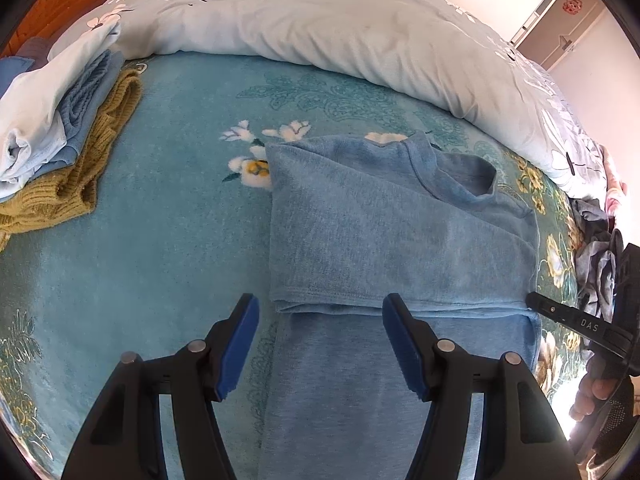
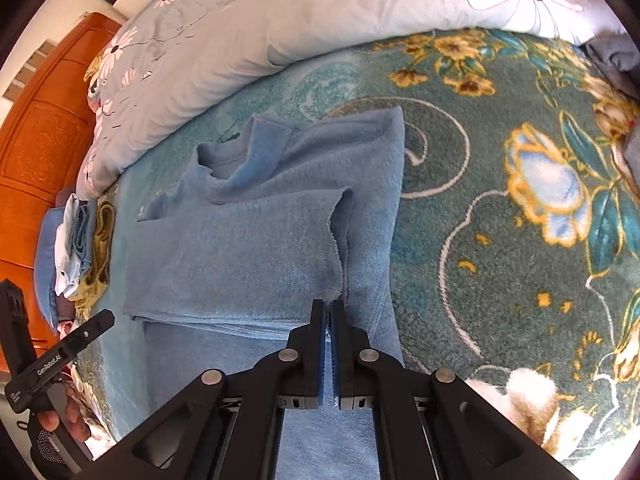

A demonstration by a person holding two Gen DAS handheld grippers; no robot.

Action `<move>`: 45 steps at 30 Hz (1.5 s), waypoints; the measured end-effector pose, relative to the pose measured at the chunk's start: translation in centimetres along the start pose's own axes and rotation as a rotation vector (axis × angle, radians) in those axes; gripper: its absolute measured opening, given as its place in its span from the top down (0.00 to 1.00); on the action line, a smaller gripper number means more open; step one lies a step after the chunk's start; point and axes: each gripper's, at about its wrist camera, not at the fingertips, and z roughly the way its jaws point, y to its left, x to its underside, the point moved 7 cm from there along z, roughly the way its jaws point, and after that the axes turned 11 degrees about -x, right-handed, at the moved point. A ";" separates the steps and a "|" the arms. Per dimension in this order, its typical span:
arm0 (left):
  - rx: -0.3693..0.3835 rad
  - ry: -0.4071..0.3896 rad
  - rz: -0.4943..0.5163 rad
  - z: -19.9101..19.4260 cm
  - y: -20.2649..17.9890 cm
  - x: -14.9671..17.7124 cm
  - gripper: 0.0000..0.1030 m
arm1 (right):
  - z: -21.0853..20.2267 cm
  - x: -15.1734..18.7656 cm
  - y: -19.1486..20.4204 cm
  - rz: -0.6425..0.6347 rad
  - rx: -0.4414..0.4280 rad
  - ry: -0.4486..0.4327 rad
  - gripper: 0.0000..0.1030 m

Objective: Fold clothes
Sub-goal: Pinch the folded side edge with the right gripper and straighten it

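Note:
A blue fleece sweater [image 1: 400, 232] lies on the teal floral blanket [image 1: 180, 200], partly folded, with its upper part laid over the lower part. My left gripper [image 1: 320, 344] is open and empty, hovering over the folded hem near the sweater's left edge. My right gripper [image 2: 329, 344] is shut on the sweater [image 2: 248, 240] at its right side, where a thin bit of the fabric edge shows between the pads. The right gripper's finger also shows in the left wrist view [image 1: 568, 316], at the sweater's right corner.
A stack of folded clothes [image 1: 60, 148], pale blue on top and mustard knit below, sits at the left. A rolled grey floral duvet [image 1: 320, 20] runs along the far side. Loose grey-blue clothes [image 1: 596, 252] lie at the right. An orange wooden headboard [image 2: 40, 152] stands beyond.

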 end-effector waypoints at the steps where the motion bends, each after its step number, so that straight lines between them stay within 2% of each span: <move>1: -0.001 0.001 0.000 0.0 0.0 0.0 0.36 | 0.1 0.2 -0.1 -0.001 0.001 0.000 0.98; 4: -0.002 0.004 0.002 0.0 -0.1 0.2 0.36 | -0.2 0.2 0.3 -0.020 0.015 -0.008 0.94; 13: -0.005 0.008 0.007 0.0 -0.3 0.5 0.36 | -0.6 0.3 -0.4 0.006 0.038 -0.008 0.93; 15: -0.005 0.005 0.010 0.0 -0.3 0.5 0.36 | -0.5 0.4 -0.6 0.018 0.037 -0.004 0.88; 17: -0.004 0.006 0.009 0.0 -0.3 0.5 0.36 | -0.2 0.5 -0.5 0.028 0.030 -0.003 0.75; 22: -0.006 0.014 0.008 0.0 -0.3 0.8 0.36 | 0.3 0.5 -0.2 0.050 0.017 -0.006 0.69; 27: -0.009 0.015 0.009 0.0 -0.3 0.9 0.36 | 0.4 0.4 0.0 0.080 -0.014 -0.014 0.69; 30: -0.008 0.013 0.009 -0.1 -0.4 0.9 0.36 | 0.3 0.4 0.1 0.080 -0.019 -0.013 0.77; 31: -0.007 0.013 0.010 -0.1 -0.4 0.9 0.36 | 0.3 0.4 0.2 0.070 -0.013 -0.008 0.84; 34: -0.007 0.013 0.012 -0.1 -0.5 0.8 0.36 | 0.2 0.2 1.0 0.040 -0.011 -0.008 0.95; 42: -0.010 0.005 0.009 -0.3 -0.2 0.7 0.36 | -2.9 -1.5 3.0 -0.094 0.011 -0.058 0.96; 45: -0.011 0.008 0.003 -0.2 -0.1 0.7 0.36 | -4.0 -1.7 2.5 -0.137 0.063 -0.065 0.96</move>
